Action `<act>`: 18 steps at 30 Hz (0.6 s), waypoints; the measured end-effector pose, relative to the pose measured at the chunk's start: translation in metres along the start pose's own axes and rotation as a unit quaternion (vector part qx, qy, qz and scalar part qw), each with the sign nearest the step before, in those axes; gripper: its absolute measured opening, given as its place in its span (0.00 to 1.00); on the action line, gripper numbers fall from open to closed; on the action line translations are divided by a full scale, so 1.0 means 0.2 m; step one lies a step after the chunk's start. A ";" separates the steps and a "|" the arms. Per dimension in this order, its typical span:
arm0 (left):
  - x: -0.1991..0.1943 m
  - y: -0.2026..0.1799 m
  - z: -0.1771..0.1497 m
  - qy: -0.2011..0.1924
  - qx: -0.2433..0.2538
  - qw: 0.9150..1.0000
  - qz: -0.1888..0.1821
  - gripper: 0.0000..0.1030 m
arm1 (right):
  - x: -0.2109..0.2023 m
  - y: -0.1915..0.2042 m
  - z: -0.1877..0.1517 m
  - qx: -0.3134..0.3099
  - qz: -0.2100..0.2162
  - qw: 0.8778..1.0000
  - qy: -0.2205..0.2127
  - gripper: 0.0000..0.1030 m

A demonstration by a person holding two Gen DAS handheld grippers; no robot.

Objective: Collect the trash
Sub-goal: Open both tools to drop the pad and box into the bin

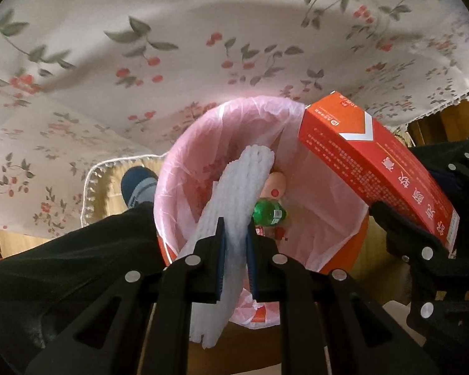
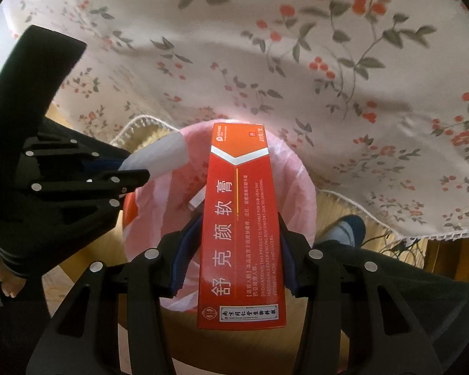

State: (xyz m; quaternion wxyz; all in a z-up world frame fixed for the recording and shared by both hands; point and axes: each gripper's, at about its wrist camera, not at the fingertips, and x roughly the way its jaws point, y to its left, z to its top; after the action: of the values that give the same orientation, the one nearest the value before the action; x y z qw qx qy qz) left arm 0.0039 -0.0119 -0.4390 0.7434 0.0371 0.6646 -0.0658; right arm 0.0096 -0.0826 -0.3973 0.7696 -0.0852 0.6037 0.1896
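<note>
Floral cloth (image 1: 203, 47) was seen behind an orange bin (image 1: 353, 243) lined with a pink bag (image 1: 184, 168). Over its opening, a white foam net (image 1: 234, 206) was pinched between the nearly closed fingers of the left gripper (image 1: 236, 234), its long axis pointing into the bin. Beside it, a red box (image 2: 240, 225) was clamped at its long sides by the right gripper (image 2: 239, 250), its far end pointing toward the cloth. A green bottle (image 1: 270, 214) lay inside the bin.
</note>
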 end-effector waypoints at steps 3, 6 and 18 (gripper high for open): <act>0.06 0.01 0.01 0.010 -0.005 1.000 -0.003 0.13 | 0.06 -0.02 0.01 0.004 0.001 1.000 0.012 0.45; 0.08 0.01 0.02 0.015 -0.009 1.000 -0.006 0.19 | 0.10 -0.03 0.01 0.010 0.004 1.000 0.021 0.45; 0.09 0.08 0.02 0.017 -0.035 0.999 0.007 0.43 | 0.24 -0.02 0.02 0.009 0.017 0.999 0.049 0.46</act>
State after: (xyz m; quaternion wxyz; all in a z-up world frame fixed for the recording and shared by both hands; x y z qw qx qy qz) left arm 0.0119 0.0020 -0.4565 0.7329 0.0170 0.6791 -0.0367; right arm 0.0244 -0.0759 -0.4433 0.7367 -0.0774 0.6434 0.1932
